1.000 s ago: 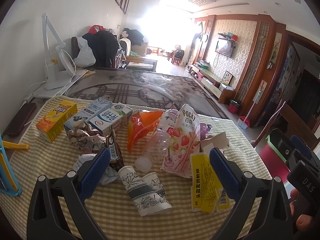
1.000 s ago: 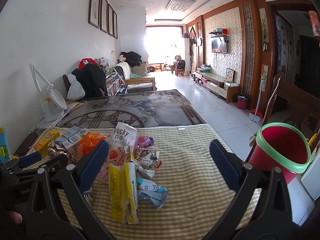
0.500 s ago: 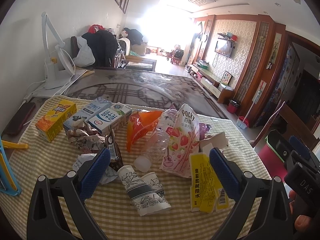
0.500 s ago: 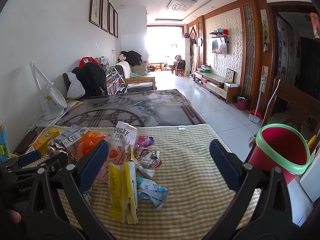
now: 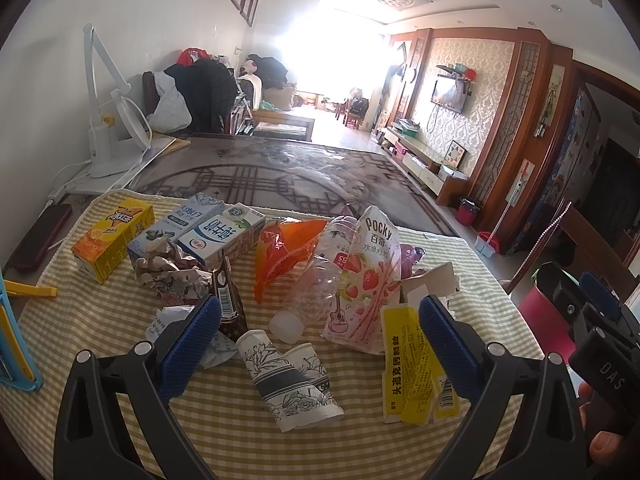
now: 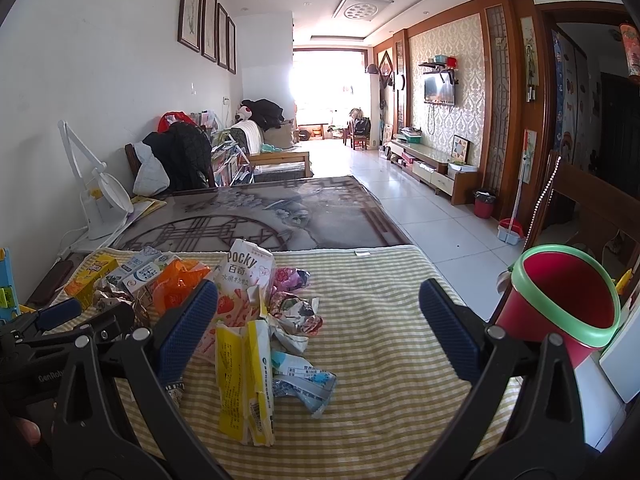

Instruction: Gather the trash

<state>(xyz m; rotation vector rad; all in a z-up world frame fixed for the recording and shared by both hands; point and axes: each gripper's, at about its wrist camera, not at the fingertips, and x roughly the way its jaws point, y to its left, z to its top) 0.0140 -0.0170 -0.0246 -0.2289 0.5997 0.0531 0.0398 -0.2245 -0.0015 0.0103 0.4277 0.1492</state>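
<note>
Trash lies piled on a yellow checked cloth (image 5: pixel 120 432): crushed paper cups (image 5: pixel 294 380), a clear bottle (image 5: pixel 312 296), a Pocky bag (image 5: pixel 366 280), a yellow wrapper (image 5: pixel 412 368), an orange bag (image 5: pixel 280 256), milk cartons (image 5: pixel 220 236) and a yellow carton (image 5: pixel 112 236). My left gripper (image 5: pixel 320 348) is open and empty, above the paper cups. My right gripper (image 6: pixel 320 328) is open and empty, to the right of the pile, over the yellow wrapper (image 6: pixel 244 372) and a blue-white wrapper (image 6: pixel 304 380). A red bin with a green rim (image 6: pixel 560 300) stands off the table's right edge.
A white desk fan (image 5: pixel 108 136) and a dark phone (image 5: pixel 40 236) sit at the left. A blue and yellow object (image 5: pixel 12 344) lies at the cloth's left edge. The dark patterned tabletop (image 6: pixel 260 216) extends beyond the cloth.
Both grippers have stayed open and almost still. The left view has shifted very slightly; the trash has not moved.
</note>
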